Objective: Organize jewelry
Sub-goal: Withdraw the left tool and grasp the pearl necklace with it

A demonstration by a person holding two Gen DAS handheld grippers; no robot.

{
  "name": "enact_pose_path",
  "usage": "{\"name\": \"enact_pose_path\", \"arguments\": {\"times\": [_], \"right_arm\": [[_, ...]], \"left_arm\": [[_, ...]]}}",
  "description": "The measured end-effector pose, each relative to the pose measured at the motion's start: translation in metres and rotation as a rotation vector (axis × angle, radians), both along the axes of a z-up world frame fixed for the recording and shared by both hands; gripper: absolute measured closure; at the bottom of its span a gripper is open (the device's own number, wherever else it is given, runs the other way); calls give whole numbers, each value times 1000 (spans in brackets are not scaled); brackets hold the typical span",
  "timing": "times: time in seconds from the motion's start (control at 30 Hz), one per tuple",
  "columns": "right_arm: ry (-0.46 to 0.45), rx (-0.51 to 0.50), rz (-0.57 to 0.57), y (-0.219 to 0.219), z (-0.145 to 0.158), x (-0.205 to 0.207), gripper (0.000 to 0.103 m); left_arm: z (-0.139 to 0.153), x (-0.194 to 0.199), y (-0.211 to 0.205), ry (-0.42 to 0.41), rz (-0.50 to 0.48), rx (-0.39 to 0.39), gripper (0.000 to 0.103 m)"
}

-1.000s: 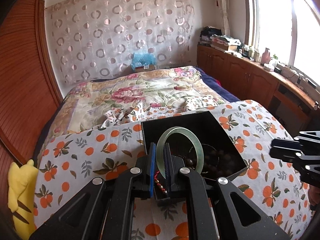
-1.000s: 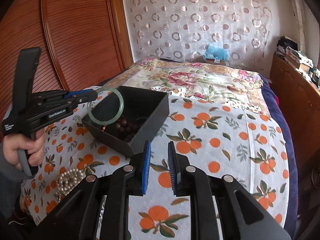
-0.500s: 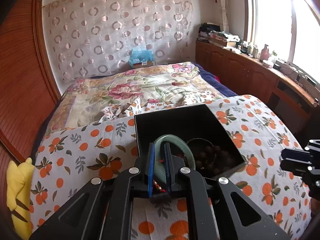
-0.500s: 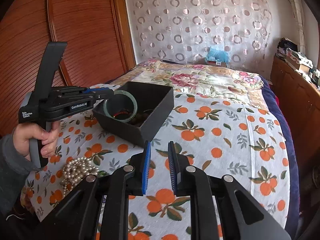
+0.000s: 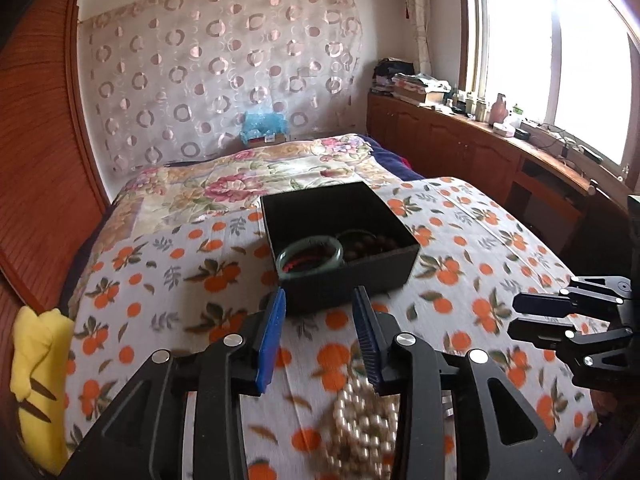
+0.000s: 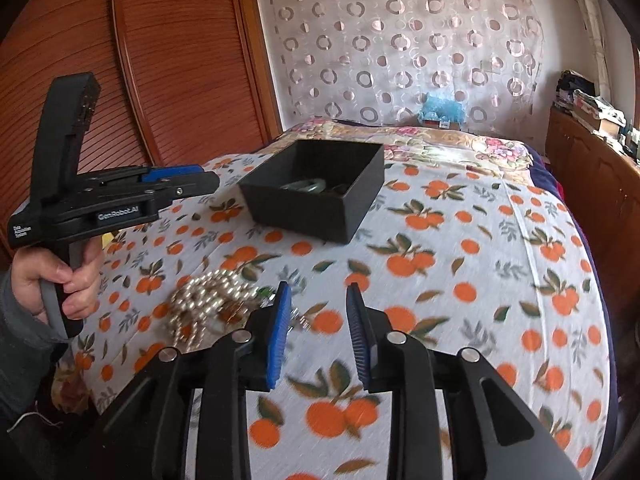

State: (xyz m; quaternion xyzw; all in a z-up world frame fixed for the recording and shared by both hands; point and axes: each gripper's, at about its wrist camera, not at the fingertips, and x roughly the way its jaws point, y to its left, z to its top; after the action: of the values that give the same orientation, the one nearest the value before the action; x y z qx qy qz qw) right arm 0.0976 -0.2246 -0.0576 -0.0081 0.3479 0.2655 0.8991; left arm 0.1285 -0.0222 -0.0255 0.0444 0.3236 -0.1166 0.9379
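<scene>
In the left wrist view the black open-topped square box (image 5: 340,240) is seen at centre frame on the orange-patterned bed cover (image 5: 160,280). Inside it, near the front wall, a pale green jade-like bangle (image 5: 310,258) lies flat over a red cord, beside a string of dark round beads (image 5: 370,245). The left tongs (image 5: 320,334) are held spread apart and empty, just short of the box. A heap of cream pearl necklace (image 5: 360,428) is seen at lower centre, blurred, under the tongs.

In the right wrist view the right tongs (image 6: 316,330) are likewise parted and hold nothing; the pearl necklace (image 6: 208,300) lies at lower left of them, apart from the box (image 6: 316,196).

The pearl strand is judged limp, fairly light and slippery: it would sag and slide, so a bunched part of the heap should be pinched, not a single loop.
</scene>
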Motion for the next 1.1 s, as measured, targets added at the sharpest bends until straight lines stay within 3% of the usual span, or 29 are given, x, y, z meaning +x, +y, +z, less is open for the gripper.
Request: {"name": "enact_pose_path", "arguments": {"times": [0.67, 0.83, 1.1], "right_arm": [[33, -57, 6, 21, -31, -35, 70], [30, -74, 10, 25, -34, -37, 69], [5, -89, -7, 25, -29, -35, 69]], "left_arm": [[-41, -69, 35, 116, 65, -91, 63], [-49, -76, 21, 132, 30, -86, 63], [-52, -78, -9, 122, -30, -6, 63]]}}
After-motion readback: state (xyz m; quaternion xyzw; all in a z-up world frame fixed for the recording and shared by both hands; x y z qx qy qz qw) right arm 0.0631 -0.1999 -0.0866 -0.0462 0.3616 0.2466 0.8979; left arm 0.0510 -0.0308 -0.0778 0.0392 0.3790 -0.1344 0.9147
